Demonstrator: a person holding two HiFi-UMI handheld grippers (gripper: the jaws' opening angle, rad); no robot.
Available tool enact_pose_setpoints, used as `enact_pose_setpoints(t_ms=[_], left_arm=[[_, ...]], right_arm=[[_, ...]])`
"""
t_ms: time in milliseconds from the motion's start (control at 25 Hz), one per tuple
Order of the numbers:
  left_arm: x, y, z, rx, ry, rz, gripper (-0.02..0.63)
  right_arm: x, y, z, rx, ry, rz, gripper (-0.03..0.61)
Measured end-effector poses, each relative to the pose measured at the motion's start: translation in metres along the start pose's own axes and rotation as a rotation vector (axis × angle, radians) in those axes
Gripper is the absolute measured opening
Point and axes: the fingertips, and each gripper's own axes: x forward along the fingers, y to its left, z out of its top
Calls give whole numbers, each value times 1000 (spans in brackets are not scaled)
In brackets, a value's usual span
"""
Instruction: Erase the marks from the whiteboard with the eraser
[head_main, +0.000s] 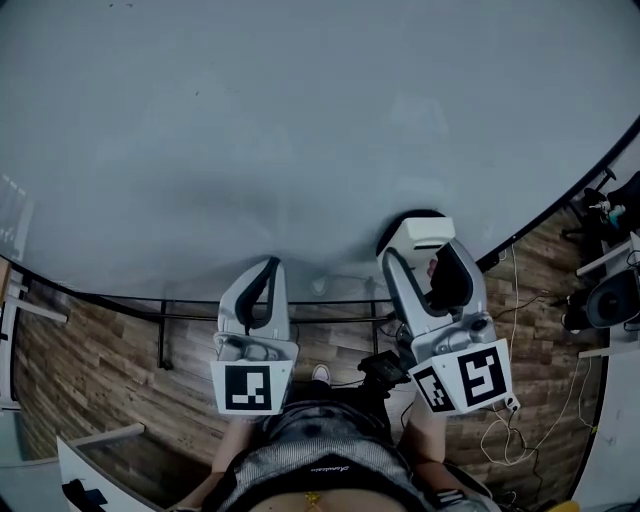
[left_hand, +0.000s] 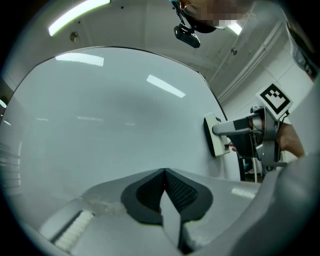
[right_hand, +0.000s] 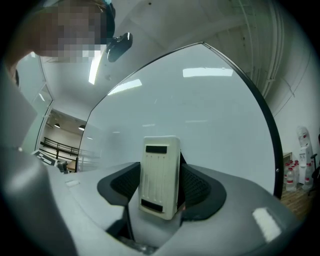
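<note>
The whiteboard fills most of the head view, and I see no clear marks on it in any view. My right gripper is shut on the cream eraser, whose dark felt side lies against the board near its lower edge; the eraser shows in the left gripper view at the right, and in the head view its white back sits at the gripper's tip. My left gripper is shut on nothing and points at the board's lower edge, left of the eraser.
A black frame edges the whiteboard. Below it are a wooden floor, a metal stand rail and loose cables at the right. Equipment stands at the far right.
</note>
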Motion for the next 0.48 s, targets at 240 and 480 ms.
enact_pose_setpoints(t_ms=[240,480], left_arm=[[-3,-6,-1,-18,11,31,5],[-12,-5,0,13,8,38,5]], right_arm=[[-2,-6,0,2,-18,16,247],[-4,-2,-8,1,-43,-4,245]])
